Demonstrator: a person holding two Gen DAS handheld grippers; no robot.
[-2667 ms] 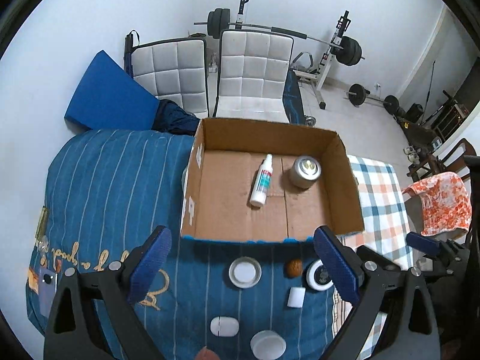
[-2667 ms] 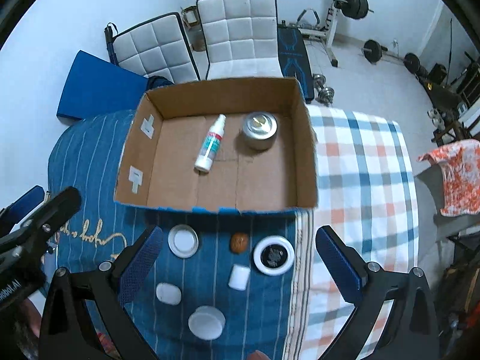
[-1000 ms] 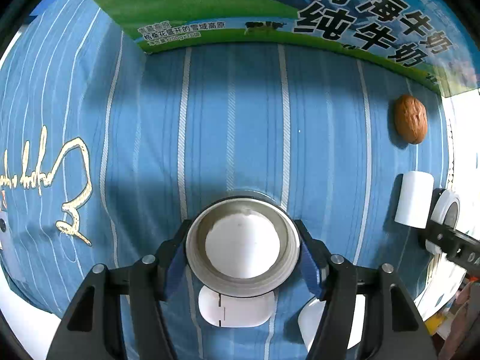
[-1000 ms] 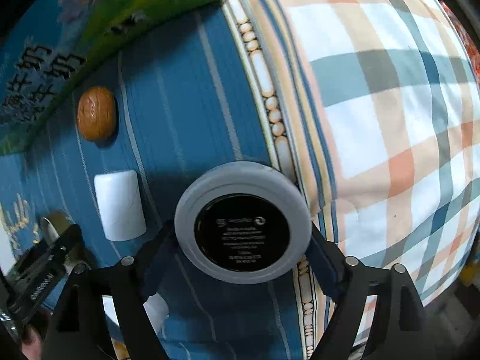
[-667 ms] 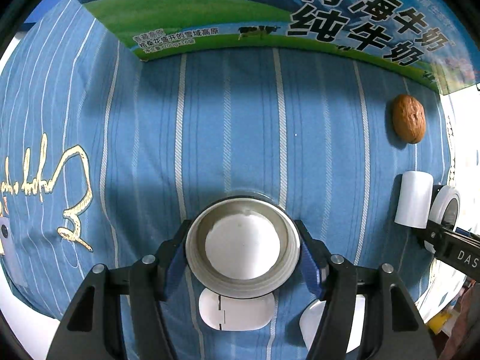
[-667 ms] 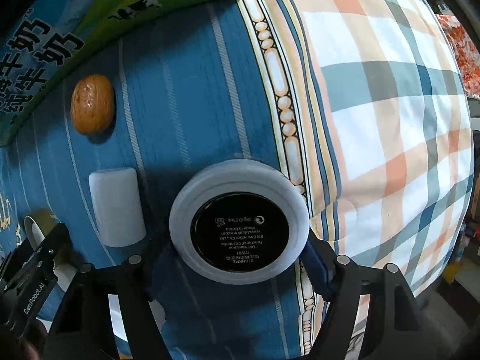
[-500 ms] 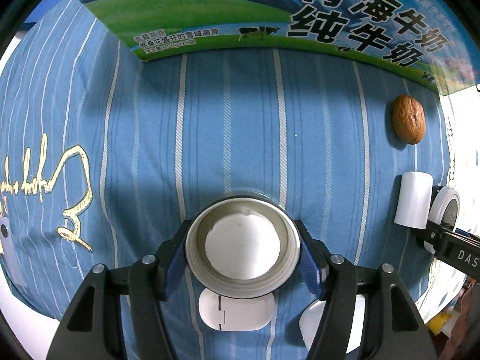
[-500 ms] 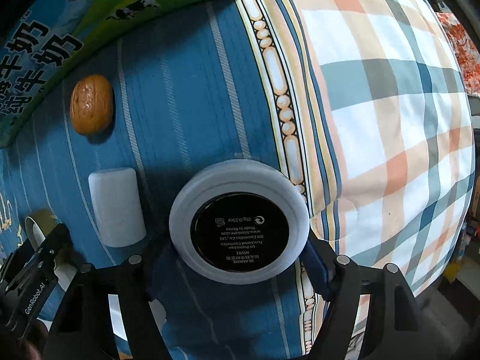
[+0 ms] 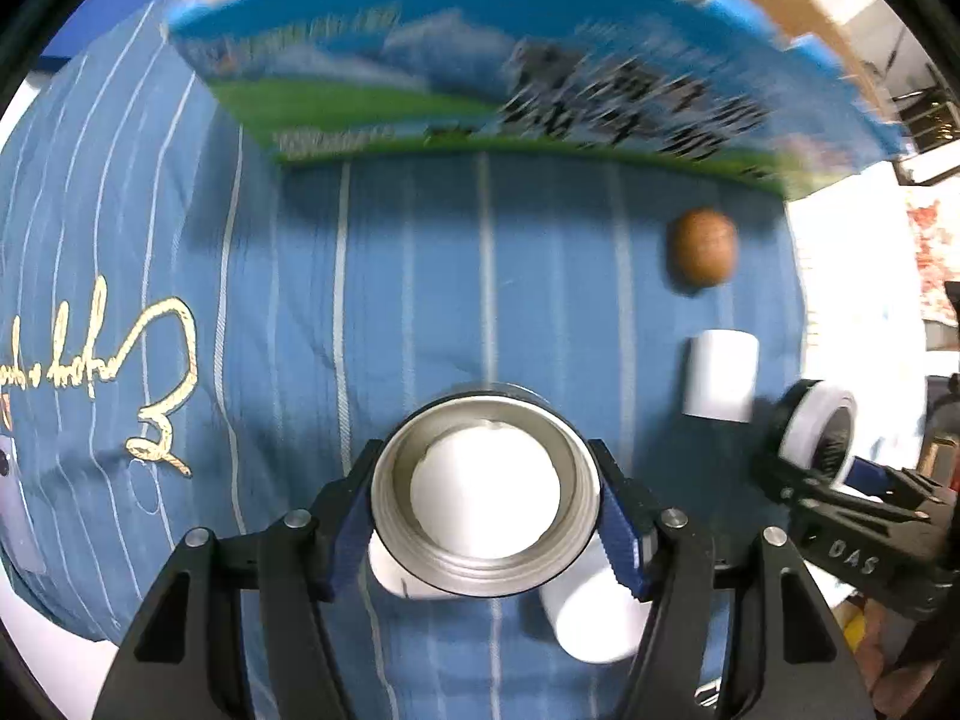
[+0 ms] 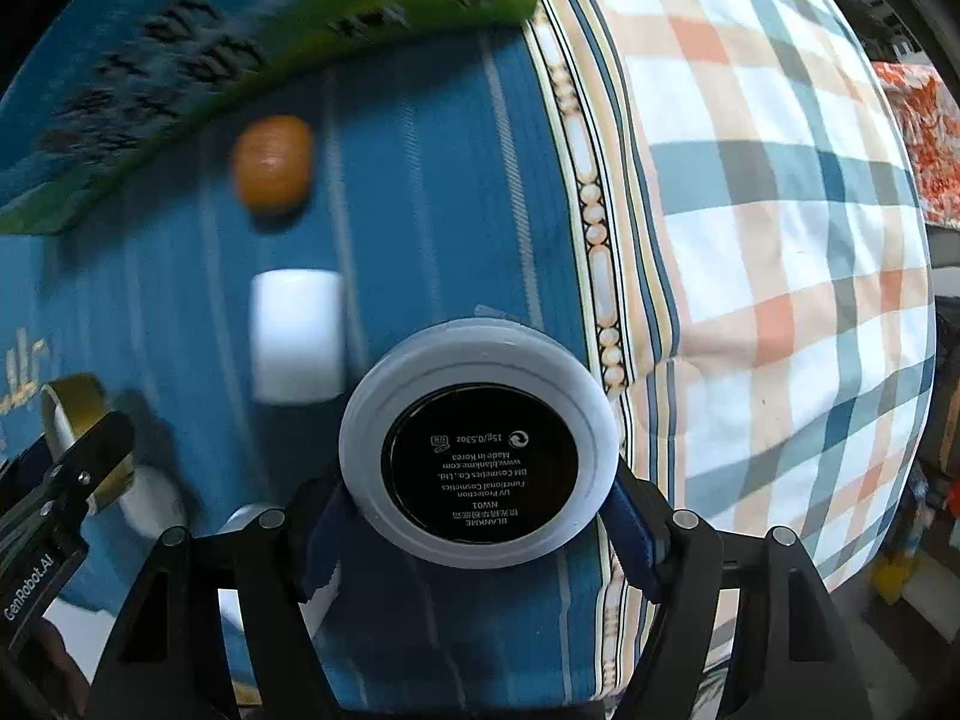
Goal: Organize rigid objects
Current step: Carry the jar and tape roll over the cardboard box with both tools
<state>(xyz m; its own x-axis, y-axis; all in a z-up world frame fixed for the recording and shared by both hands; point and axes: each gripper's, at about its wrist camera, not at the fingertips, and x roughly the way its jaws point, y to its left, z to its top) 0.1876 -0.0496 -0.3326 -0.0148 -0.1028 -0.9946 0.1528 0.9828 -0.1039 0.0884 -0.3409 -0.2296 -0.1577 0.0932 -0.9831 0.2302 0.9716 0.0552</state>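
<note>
The bedspread (image 9: 420, 276) is blue with thin white stripes and gold script; beside it lies a blanket (image 10: 780, 228) checked in white, orange and grey-blue. The walnut (image 9: 702, 246) is brown. The round case (image 10: 480, 444) has a white rim around a black face (white lettering). The box (image 9: 480, 78) shows blue and green print.

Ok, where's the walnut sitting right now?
The walnut lies loose on the blue striped cloth, just below the printed carton wall and above the small white cylinder: upper right in the left wrist view, upper left in the right wrist view.
</note>
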